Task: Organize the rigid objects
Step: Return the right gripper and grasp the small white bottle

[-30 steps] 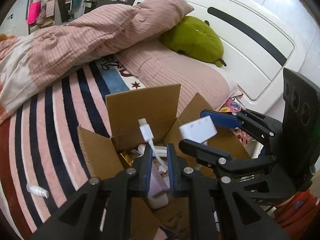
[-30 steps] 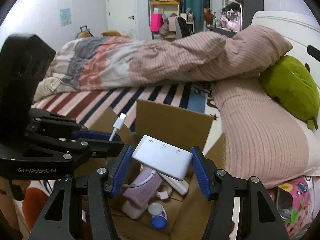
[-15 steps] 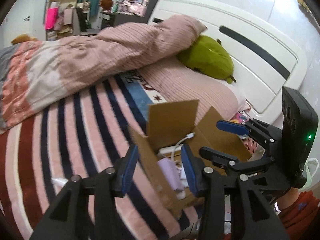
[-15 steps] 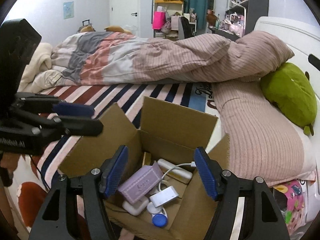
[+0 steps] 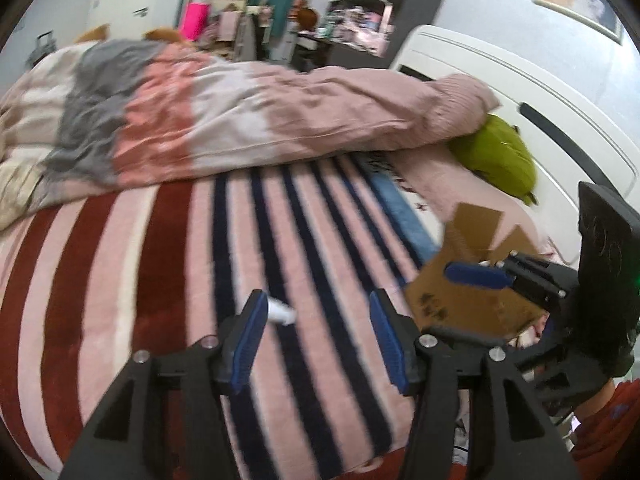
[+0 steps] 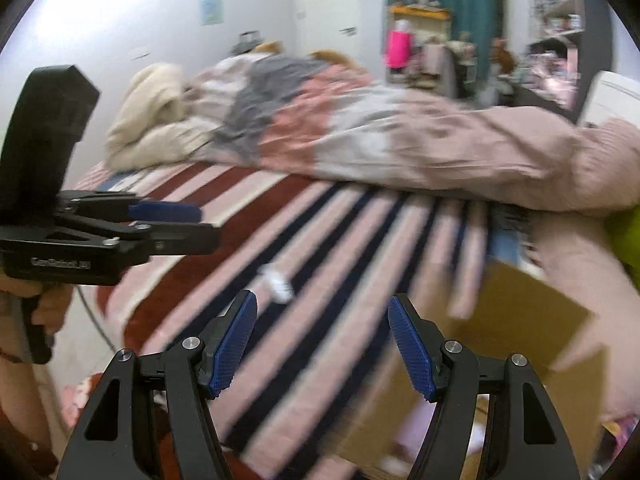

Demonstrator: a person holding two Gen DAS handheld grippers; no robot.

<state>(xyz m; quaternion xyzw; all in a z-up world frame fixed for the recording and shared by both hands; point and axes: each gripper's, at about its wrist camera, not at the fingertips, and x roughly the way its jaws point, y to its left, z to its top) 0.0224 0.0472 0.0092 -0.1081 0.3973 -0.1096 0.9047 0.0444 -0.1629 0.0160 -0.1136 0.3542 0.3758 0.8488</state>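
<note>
Two handheld grippers hover over a bed covered by a striped blanket (image 5: 168,280) in pink, red and navy. The left gripper (image 5: 316,332) has its blue-padded jaws spread wide and holds nothing; the right gripper (image 6: 322,346) is likewise wide and empty. One small white tube (image 5: 280,313) lies loose on the blanket, just beyond the left gripper's fingertips and near its left pad; in the right view the same tube (image 6: 276,280) sits ahead of the jaws, blurred. A cardboard box (image 5: 472,276) stands open at the right edge of the bed, near a green plush (image 5: 496,156). Its contents cannot be made out here (the left view shows only the flaps and outer wall, and the right view is smeared by motion). As a judgement, the sorting looks nearly finished: the tube is the only stray item visible, and it is not yet in the box. A rumpled duvet (image 5: 240,120) lies across the far side.
</note>
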